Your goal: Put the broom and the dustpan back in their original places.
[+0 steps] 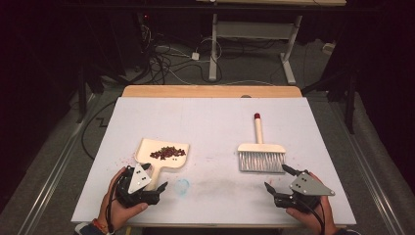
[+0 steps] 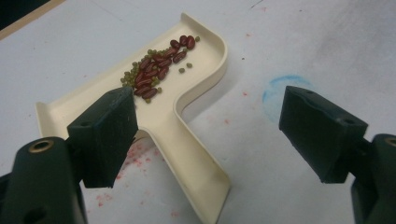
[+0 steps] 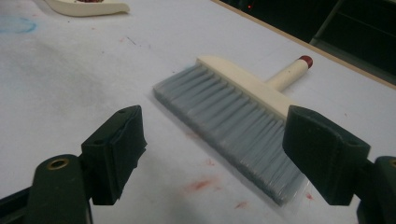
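On the near left, the left gripper (image 2: 210, 135) was held spread astride the dustpan (image 2: 187, 140) handle; green beans (image 2: 156, 70) among red were resolved there. The right gripper (image 3: 229, 154) was spread before the brush (image 3: 233, 116). No writing was legible.

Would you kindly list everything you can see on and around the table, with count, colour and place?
dustpan: one, cream, left half of the table, handle toward the person
beans: a small pile, dark red mixed with small green ones, in the dustpan's tray
brush: one, cream head and handle with red tip, grey bristles, right half of the table
blue mark: one, pale blue ring, on the table near the front edge
table: one, white top with wooden far edge, faint red stains
cables: several, dark and white, on the floor behind the table
left gripper: one, black, open, by the dustpan's handle
right gripper: one, black, open, just before the brush's bristles
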A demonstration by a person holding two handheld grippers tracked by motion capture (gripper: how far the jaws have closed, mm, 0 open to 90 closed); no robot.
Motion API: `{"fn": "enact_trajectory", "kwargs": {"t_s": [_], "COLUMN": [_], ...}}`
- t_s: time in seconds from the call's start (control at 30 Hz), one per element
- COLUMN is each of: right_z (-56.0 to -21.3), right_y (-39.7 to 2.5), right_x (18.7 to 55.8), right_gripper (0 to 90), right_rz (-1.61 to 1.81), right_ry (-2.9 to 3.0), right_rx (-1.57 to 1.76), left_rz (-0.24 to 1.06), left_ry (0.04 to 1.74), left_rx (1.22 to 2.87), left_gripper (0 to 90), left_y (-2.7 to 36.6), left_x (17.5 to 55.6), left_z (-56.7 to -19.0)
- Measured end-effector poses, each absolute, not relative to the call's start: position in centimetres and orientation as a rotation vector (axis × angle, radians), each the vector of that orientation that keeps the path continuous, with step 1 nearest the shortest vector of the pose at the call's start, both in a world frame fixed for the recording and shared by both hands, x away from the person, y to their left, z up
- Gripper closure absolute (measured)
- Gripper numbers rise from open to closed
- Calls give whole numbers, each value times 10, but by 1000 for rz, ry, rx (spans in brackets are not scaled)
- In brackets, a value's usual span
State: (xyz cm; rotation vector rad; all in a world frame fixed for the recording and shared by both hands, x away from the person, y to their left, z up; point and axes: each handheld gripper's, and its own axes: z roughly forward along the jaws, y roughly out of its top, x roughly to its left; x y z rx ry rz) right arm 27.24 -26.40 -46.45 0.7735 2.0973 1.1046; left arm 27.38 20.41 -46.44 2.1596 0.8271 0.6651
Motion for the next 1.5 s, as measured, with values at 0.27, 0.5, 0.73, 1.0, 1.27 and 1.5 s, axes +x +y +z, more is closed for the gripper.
{"fn": "enact_trajectory", "kwargs": {"t_s": [0.27,0.5,0.73,1.0,1.27,1.5], "right_z": [-467,-466,-465,-465,-465,-461], "right_y": [-263,-261,-262,-262,-262,-261], "right_x": [269,268,268,269,269,269], "right_gripper": [210,211,211,211,211,211], "right_rz": [1099,1107,1108,1104,1110,1125], "right_ry": [2109,2100,2095,2095,2094,2088], "right_rx": [772,758,761,757,754,751], "left_rz": [676,683,664,662,664,670], "left_ry": [809,801,810,808,809,820], "left_rx": [2166,2166,2180,2184,2185,2176], "left_gripper": [179,179,179,179,179,179], "left_y": [204,204,202,202,202,202], "left_x": [273,270,271,271,271,272], "left_z": [-465,-464,-466,-466,-466,-466]}}
